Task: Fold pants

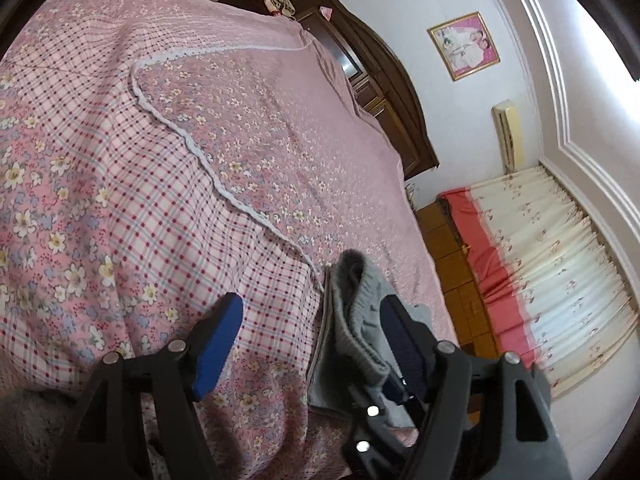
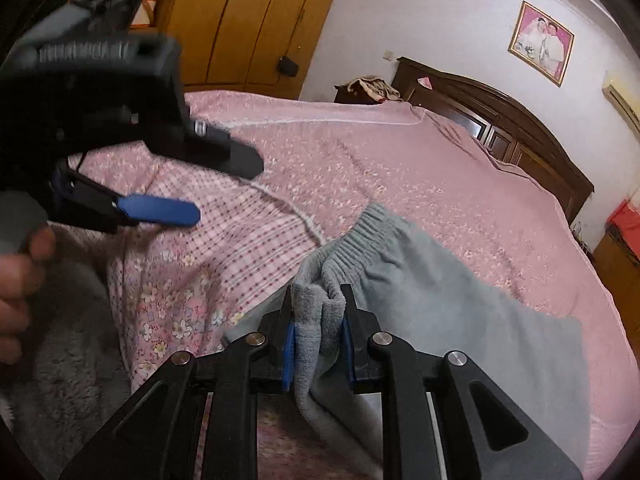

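Note:
Grey fleece pants (image 2: pixel 440 300) lie on the pink bed, ribbed waistband (image 2: pixel 360 236) toward the middle. My right gripper (image 2: pixel 318 312) is shut on a bunched fold of the waistband at the bed's near edge. My left gripper (image 1: pixel 312 320) is open and empty; the waistband (image 1: pixel 360 296) sits against the inside of its right finger (image 1: pixel 400 332), and its blue-padded left finger (image 1: pixel 220 340) stands apart over the checked cover. The left gripper (image 2: pixel 208 188) also shows in the right wrist view, open, above and left of the pants.
The bed has a pink floral and checked cover (image 1: pixel 160 160) with a white lace seam (image 1: pixel 188 140). A dark wooden headboard (image 2: pixel 500 120) stands at the far end. Wooden wardrobes (image 2: pixel 248 20) are behind. Curtains (image 1: pixel 540 260) hang right of the bed. A grey rug (image 2: pixel 60 360) lies beside the bed.

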Action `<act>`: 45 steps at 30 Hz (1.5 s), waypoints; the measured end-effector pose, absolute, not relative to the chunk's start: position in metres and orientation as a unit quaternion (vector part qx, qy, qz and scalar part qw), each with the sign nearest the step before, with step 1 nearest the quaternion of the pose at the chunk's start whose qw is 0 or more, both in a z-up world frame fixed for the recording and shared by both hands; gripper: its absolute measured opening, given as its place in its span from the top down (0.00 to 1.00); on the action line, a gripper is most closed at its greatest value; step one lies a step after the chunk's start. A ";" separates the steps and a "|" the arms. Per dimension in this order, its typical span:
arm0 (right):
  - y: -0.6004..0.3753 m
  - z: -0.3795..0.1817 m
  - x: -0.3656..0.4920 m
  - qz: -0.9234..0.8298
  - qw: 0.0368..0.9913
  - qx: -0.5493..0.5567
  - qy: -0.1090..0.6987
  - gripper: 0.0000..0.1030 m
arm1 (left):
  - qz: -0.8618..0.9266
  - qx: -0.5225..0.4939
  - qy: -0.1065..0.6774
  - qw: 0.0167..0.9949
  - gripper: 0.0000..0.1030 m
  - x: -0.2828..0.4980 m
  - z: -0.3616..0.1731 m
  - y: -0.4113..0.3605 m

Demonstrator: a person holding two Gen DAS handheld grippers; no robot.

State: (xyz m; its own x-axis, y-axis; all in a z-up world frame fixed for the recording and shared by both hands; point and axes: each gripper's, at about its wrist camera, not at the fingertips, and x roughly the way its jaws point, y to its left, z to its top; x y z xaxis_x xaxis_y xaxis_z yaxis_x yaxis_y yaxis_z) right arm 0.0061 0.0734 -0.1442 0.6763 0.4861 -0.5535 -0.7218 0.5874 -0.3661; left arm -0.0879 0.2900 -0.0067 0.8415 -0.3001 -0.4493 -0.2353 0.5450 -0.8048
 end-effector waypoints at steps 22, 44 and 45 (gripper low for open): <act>-0.123 -0.080 0.057 0.401 0.871 -0.006 0.284 0.37 | -0.012 -0.263 0.336 0.904 0.31 -0.052 0.046 0.194; -0.200 -0.120 0.085 0.402 0.839 0.205 0.302 0.89 | -0.029 -0.194 0.356 0.914 0.55 0.027 0.063 0.114; -0.198 -0.127 0.089 0.394 0.842 0.198 0.311 0.89 | -0.023 -0.188 0.355 0.915 0.55 0.038 0.060 0.112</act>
